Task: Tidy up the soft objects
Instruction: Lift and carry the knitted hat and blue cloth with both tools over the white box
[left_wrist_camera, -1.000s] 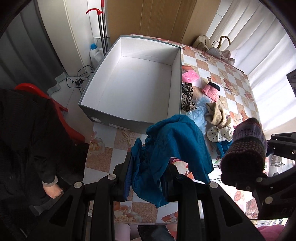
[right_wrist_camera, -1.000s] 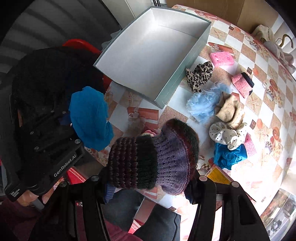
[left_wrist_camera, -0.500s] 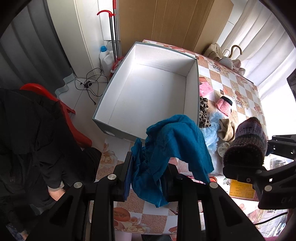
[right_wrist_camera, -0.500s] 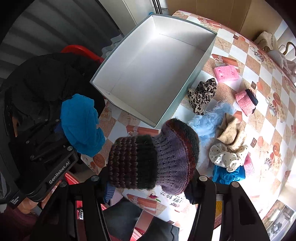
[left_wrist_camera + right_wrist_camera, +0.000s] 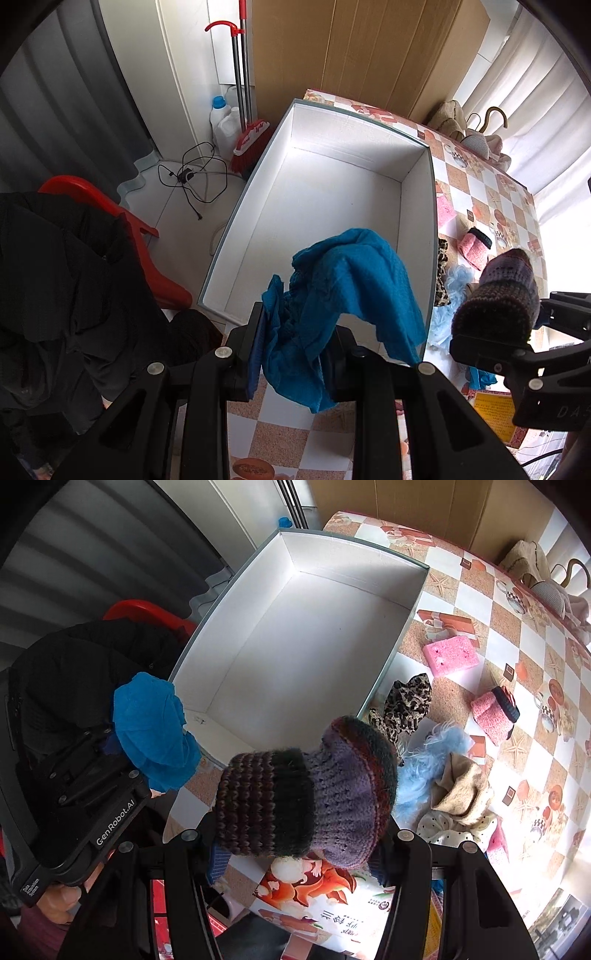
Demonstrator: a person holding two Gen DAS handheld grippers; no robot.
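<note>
My left gripper (image 5: 295, 354) is shut on a teal blue cloth (image 5: 343, 295), held in the air above the near end of the empty white box (image 5: 332, 206). It also shows in the right wrist view (image 5: 151, 731). My right gripper (image 5: 299, 849) is shut on a striped purple knit hat (image 5: 306, 794), held above the table just right of the box (image 5: 295, 646). The hat also shows in the left wrist view (image 5: 498, 299).
Soft items lie on the checkered table (image 5: 524, 635) right of the box: a pink sponge (image 5: 450, 655), a leopard scrunchie (image 5: 406, 705), a pink pouch (image 5: 495, 716), light blue fluff (image 5: 428, 760), a beige cloth (image 5: 461, 790). A red chair (image 5: 122, 229) stands left.
Both grippers have risen and moved toward the box with their loads. The box interior now fills more of both views. Grips are unchanged.
</note>
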